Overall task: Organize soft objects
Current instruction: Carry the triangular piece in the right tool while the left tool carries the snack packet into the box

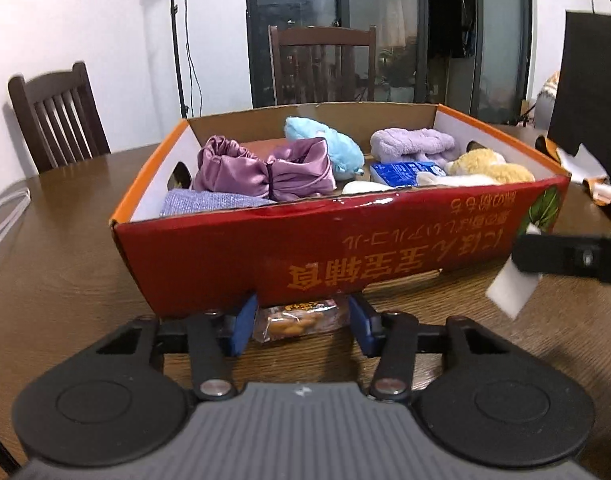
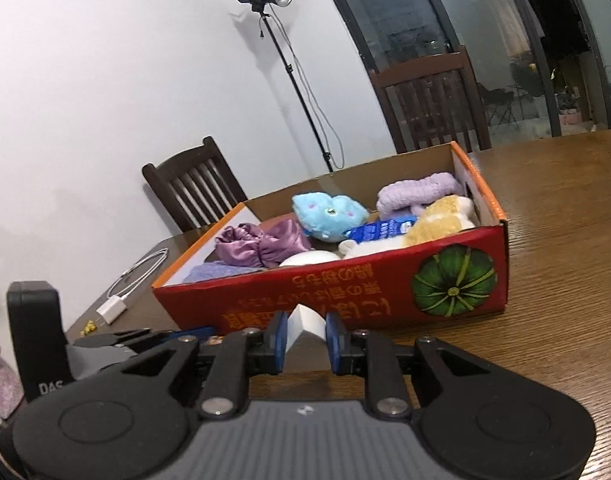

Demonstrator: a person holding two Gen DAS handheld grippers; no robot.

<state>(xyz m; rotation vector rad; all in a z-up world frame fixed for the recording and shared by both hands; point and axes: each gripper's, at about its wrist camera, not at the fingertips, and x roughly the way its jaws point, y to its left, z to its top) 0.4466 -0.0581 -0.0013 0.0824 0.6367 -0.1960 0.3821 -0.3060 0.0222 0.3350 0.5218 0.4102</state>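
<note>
1. Nearest the lens in the left wrist view, the left gripper (image 1: 301, 322) is seen at the bottom centre, its blue pads closed in on a clear snack packet (image 1: 299, 320) with orange-brown pieces inside. The packet is pressed low against the front wall of the box.
2. Over in the right wrist view, the right gripper (image 2: 304, 338) is found at lower centre, clamped on a white foam block (image 2: 303, 326). The same block shows up at the right edge of the left view, held just off the wooden table (image 1: 65, 272).
3. A red cardboard box (image 1: 345, 240) with orange print and a green pumpkin picture is parked mid-frame on the table in both views, pretty much right in front of both grippers.
4. Inside the box, a purple satin bonnet (image 1: 265, 170) is sat at centre left, with a lavender knit cloth (image 1: 209, 202) below it in the near left corner.
5. A light blue plush (image 1: 325, 144) is tucked behind the bonnet, upper middle.
6. A lilac towel (image 1: 413, 144) is laid at the upper right, a cream plush (image 1: 485, 166) below it, and a blue packet (image 1: 405, 172) just left of that.
7. Dark wooden chairs (image 1: 53, 116) are seen behind the table.
</note>
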